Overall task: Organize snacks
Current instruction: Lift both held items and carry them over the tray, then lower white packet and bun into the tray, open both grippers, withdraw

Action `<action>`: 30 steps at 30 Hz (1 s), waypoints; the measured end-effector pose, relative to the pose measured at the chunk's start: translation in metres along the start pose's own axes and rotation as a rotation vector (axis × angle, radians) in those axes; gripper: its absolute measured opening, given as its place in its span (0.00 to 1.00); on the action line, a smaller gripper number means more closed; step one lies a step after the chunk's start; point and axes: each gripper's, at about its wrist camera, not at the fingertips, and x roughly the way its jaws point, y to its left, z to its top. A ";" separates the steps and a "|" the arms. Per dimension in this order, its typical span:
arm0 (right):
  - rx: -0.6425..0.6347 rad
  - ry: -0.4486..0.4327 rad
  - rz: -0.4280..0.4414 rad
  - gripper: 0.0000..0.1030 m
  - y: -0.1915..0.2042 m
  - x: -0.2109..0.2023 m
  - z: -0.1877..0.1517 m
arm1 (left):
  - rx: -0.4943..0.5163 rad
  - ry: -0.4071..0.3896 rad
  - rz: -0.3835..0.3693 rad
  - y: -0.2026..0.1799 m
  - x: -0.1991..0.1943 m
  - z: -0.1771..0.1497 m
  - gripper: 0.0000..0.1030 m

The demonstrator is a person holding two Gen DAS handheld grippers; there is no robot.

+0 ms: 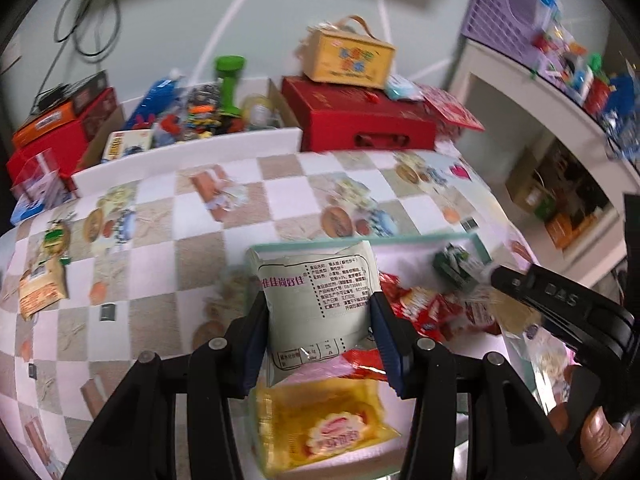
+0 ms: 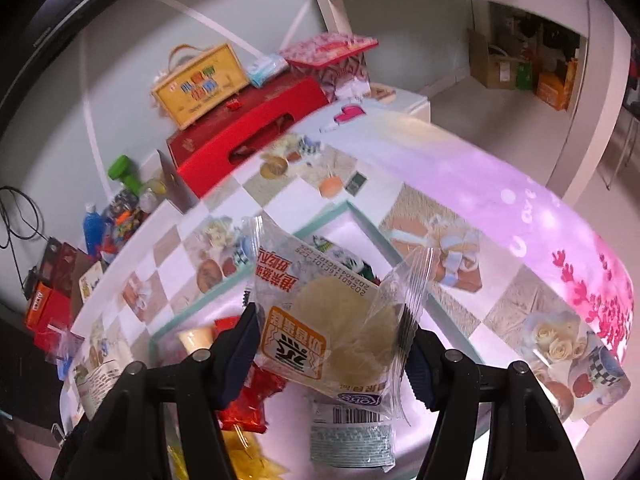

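Even indoor light, motion blur throughout, strong fisheye bending and dark corners

Clearance, my 2 grippers over the checkered tablecloth (image 1: pixel 168 216):
- Open cloth ahead and to the left of my left gripper (image 1: pixel 318 332); only a tan snack packet (image 1: pixel 42 288) lies near its left edge.
- Teal-rimmed tray (image 1: pixel 482 246): crowded with red packets (image 1: pixel 424 308), a green packet (image 1: pixel 456 266) and a yellow packet (image 1: pixel 320 428).
- Far edge blocked: red gift box (image 1: pixel 360 120) under a yellow handled box (image 1: pixel 348 58), green dumbbell (image 1: pixel 229 84).
- My right gripper (image 2: pixel 332 344): bare cloth to its right.
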 end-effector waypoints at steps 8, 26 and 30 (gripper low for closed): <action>-0.017 0.029 0.003 0.66 0.003 0.008 -0.005 | 0.042 0.039 0.009 -0.014 0.013 -0.007 0.49; -0.015 0.076 -0.015 0.69 0.000 0.020 -0.007 | 0.028 0.098 -0.016 -0.014 0.026 -0.012 0.65; -0.017 0.072 -0.011 0.70 0.001 0.017 -0.007 | 0.001 0.076 -0.019 -0.006 0.017 -0.007 0.65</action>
